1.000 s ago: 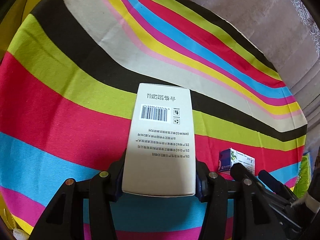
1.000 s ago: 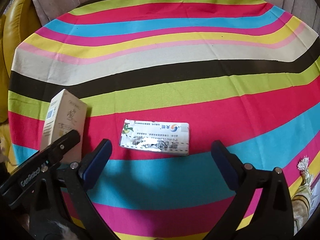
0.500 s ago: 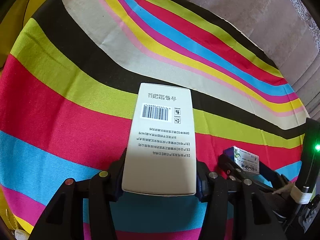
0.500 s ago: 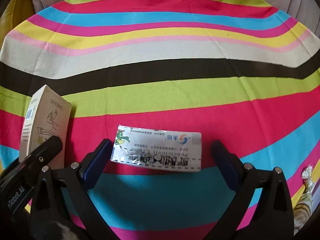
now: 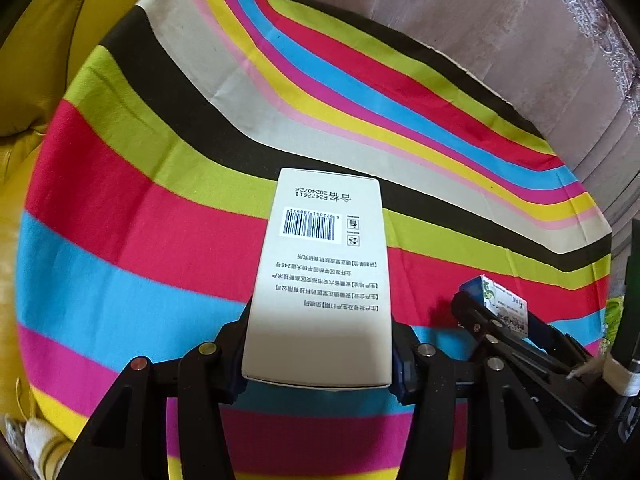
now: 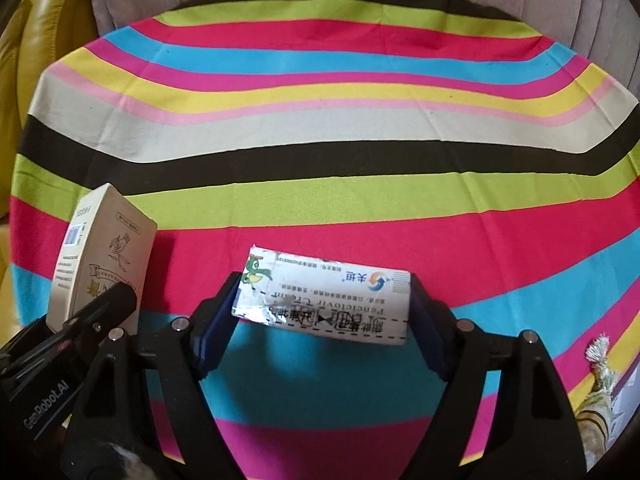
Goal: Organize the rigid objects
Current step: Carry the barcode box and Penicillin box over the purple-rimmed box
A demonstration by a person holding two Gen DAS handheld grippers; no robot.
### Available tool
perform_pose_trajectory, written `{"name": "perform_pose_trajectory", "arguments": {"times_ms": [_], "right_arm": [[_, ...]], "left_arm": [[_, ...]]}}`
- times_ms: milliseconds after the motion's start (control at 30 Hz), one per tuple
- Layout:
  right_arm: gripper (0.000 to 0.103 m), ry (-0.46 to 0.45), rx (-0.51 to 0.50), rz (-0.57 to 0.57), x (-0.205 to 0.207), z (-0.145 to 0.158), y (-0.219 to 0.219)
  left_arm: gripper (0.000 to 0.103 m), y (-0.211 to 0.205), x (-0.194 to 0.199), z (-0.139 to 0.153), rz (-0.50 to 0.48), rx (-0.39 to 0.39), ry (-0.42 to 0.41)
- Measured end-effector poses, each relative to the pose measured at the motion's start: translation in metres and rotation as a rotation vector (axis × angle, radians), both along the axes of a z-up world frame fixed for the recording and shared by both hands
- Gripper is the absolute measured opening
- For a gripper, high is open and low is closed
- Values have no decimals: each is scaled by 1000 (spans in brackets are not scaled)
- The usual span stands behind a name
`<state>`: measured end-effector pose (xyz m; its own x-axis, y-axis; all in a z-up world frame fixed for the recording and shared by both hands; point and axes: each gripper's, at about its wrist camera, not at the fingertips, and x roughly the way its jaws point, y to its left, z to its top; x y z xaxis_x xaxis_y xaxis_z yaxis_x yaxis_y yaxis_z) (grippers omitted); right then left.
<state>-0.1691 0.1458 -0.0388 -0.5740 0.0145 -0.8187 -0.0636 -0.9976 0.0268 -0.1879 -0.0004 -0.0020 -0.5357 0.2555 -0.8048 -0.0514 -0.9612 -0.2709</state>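
Left wrist view: I've got the left gripper [image 5: 318,354] clamped on the tall white carton [image 5: 320,280], barcode face up at centre frame, above the striped cloth [image 5: 132,208] on the table. Over on the right edge I can see the right gripper [image 5: 496,312]. In its own view, its fingers [image 6: 216,320] have just been closing and now sit against both ends of the small torn box [image 6: 326,300], lower centre on the cloth.
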Motion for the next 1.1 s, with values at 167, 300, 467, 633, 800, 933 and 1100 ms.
{"name": "perform_pose_trajectory", "arguments": {"times_ms": [167,300,467,633,800,933,1100], "right_arm": [[80,21,-24,15,21,12,5],[80,29,-31,27,39,21,8],[80,27,-24,34,66,25,18],[80,38,-33,25,85,32,31],[80,45,-35,-5,109,37,51],[80,49,-37,-35,130,41,68],[80,63,-27,-66,158,49,90]], "left_arm": [[53,-1,24,5,-6,9,13],[53,3,43,9,-19,-8,28],[53,15,66,13,-36,-34,49],[53,28,84,19,-61,-54,72],[53,42,106,25,-96,-61,93],[53,58,123,30,-134,-65,109],[53,84,148,37,-197,-76,138]]}}
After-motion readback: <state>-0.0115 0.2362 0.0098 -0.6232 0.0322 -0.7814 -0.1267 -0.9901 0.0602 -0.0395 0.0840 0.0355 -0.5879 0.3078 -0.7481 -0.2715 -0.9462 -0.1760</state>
